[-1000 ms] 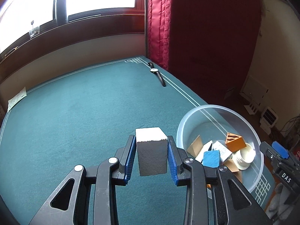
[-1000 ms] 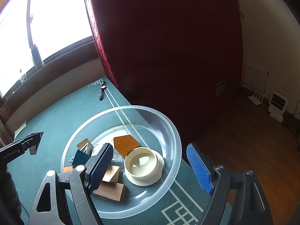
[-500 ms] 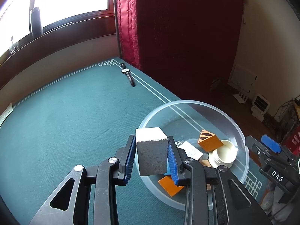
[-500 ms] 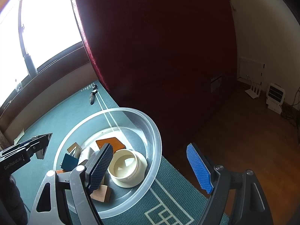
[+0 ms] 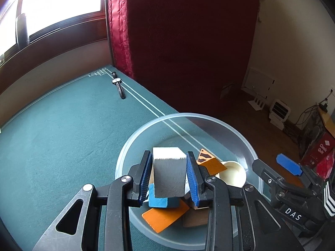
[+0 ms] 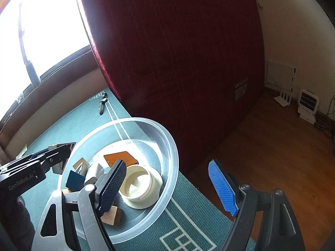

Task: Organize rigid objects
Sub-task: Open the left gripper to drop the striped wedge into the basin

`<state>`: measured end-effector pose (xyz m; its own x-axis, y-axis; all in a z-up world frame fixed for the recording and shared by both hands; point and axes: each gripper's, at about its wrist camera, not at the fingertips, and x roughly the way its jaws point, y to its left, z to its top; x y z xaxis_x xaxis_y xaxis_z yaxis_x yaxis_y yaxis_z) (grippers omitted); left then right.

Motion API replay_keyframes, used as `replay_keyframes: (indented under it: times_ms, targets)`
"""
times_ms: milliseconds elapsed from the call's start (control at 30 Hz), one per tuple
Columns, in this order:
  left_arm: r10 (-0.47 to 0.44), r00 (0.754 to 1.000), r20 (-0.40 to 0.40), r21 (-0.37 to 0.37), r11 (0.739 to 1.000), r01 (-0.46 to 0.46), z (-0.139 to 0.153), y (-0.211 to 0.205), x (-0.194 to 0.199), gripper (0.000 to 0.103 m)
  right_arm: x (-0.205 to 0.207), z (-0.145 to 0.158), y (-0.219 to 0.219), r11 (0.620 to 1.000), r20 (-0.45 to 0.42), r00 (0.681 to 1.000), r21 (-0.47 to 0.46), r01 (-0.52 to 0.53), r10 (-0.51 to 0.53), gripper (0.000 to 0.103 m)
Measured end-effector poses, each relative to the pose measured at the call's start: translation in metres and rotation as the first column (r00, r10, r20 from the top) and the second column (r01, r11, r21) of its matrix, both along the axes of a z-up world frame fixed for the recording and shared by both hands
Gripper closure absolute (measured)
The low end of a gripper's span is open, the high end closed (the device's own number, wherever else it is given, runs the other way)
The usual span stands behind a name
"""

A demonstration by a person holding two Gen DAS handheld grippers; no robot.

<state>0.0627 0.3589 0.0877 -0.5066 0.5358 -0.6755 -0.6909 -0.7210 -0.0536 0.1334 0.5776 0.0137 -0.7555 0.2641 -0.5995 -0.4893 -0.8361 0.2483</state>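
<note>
My left gripper (image 5: 168, 177) is shut on a white-topped grey block (image 5: 169, 173) and holds it above the clear plastic bowl (image 5: 249, 146). The bowl holds an orange block (image 5: 209, 163), a cream round lid (image 5: 232, 173), a blue block (image 5: 161, 200), an orange flat piece (image 5: 165, 215) and a brown wooden block (image 5: 194, 217). My right gripper (image 6: 167, 186) is open and empty, with its left finger over the bowl (image 6: 173, 146) and its right finger beyond the rim. The left gripper (image 6: 56, 154) with the block shows at the bowl's left edge there.
The bowl stands near the right edge of a green cloth-covered table (image 5: 62, 125). A black wristwatch (image 5: 118, 84) lies at the table's far corner. A dark red padded panel (image 6: 178, 52) stands close behind the table. A wooden floor (image 6: 282, 146) lies to the right.
My left gripper has carried the grey block rightward from over the bare cloth to above the bowl. My right gripper has shifted right, staying open.
</note>
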Motion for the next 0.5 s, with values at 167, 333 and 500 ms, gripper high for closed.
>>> replay_keyframes:
  times_ms: [167,333,500]
  targets:
    - [-0.024,1.0,0.019,0.022,0.999,0.024,0.0,0.0,0.0,0.046,0.0,0.0,-0.003,1.0,0.004,1.0,0.001,-0.011,0.011,0.019]
    - [0.003,1.0,0.0,0.015,1.0,-0.003,-0.001,-0.01,-0.003,0.034,0.0,0.0,-0.005,1.0,0.003,1.0,0.002,-0.019,0.019,0.019]
    - [0.036,0.999,-0.026,-0.01,0.999,-0.037,0.0,-0.02,-0.002,0.024,-0.002,0.001,-0.01,0.999,0.001,0.999,-0.001,-0.039,0.039,0.011]
